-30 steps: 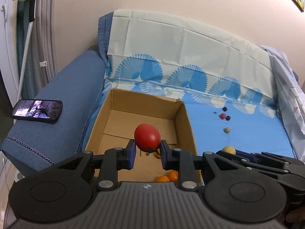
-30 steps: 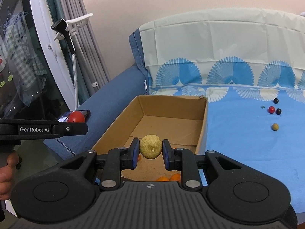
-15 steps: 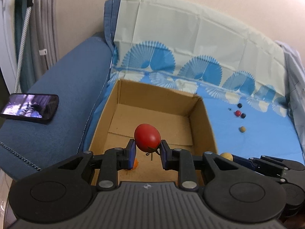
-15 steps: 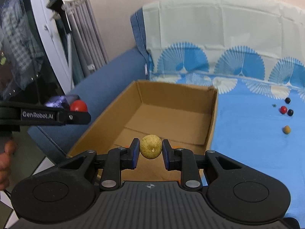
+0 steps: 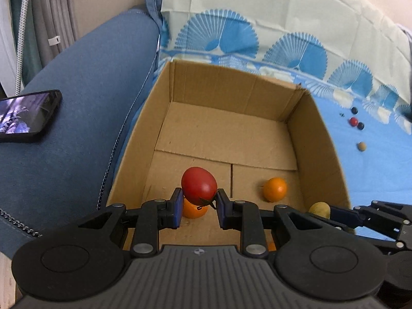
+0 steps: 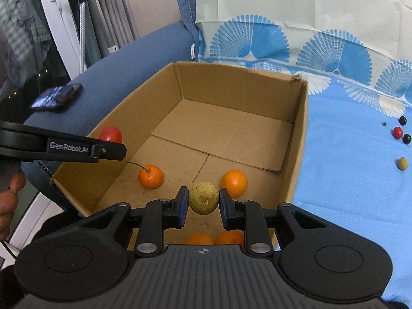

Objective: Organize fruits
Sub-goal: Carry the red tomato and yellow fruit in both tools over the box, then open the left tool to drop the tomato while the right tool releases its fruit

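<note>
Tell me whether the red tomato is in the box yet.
Not yet. The red tomato is clamped between the left gripper fingers, held above the cardboard box floor.

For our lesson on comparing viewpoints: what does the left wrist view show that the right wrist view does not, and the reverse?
Only left: the red tomato seen close, clamped in the left gripper. Only right: two oranges at the box's near end, and the person's hand. Both: the cardboard box, the phone, and the yellowish fruit in the right gripper.
</note>
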The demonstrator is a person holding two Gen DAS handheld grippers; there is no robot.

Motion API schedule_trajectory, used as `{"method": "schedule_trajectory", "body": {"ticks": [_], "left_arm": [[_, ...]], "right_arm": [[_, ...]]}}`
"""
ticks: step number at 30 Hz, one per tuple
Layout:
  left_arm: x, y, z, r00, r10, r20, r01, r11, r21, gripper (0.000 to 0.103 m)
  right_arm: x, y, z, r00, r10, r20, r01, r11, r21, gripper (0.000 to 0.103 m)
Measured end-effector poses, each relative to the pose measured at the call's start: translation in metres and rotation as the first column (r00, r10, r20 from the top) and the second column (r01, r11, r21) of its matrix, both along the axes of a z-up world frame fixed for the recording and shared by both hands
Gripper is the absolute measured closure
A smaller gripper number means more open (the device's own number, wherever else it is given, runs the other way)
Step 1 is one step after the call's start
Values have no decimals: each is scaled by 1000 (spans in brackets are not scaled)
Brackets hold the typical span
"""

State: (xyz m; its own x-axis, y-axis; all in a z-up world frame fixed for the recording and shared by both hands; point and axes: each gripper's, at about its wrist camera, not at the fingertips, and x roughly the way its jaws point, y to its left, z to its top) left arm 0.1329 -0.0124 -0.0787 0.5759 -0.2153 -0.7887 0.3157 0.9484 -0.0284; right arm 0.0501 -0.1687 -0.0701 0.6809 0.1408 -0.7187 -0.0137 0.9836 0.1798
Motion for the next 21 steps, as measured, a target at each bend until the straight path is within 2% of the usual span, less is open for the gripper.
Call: {"method": "schedule_trajectory", "body": {"ticks": [8, 12, 13, 14, 15, 16, 18, 21], "left_arm": [[13, -5, -20, 1000, -5, -28, 7, 999, 48, 74], [16, -7, -22, 999, -27, -36, 29, 998, 49, 72], [15, -7, -21, 998, -43, -34, 45, 998, 39, 60], [13, -7, -19, 998, -55, -30, 56, 998, 28, 32], [11, -6, -16, 998, -53, -16, 53, 998, 21, 17], [6, -5, -11, 999, -45, 14, 45, 999, 14, 1], [-5, -3, 0, 996, -61, 68, 61, 998, -2, 0], [-21, -1, 14, 993, -78, 90, 78, 997, -2, 0]], "right_arm": [[9, 3, -13, 999, 30, -32, -31, 999, -32, 77], [14, 5, -16, 998, 48, -39, -49, 998, -41, 76], [14, 6, -15, 998, 50, -40, -52, 998, -45, 70], [14, 6, -15, 998, 53, -43, -55, 997, -47, 61], [13, 6, -13, 998, 51, -45, -53, 997, -51, 40], [11, 5, -10, 998, 43, -41, -45, 998, -54, 24], [5, 4, -3, 999, 32, -30, -33, 998, -61, 17], [-8, 2, 8, 999, 31, -35, -33, 998, -58, 11]]}}
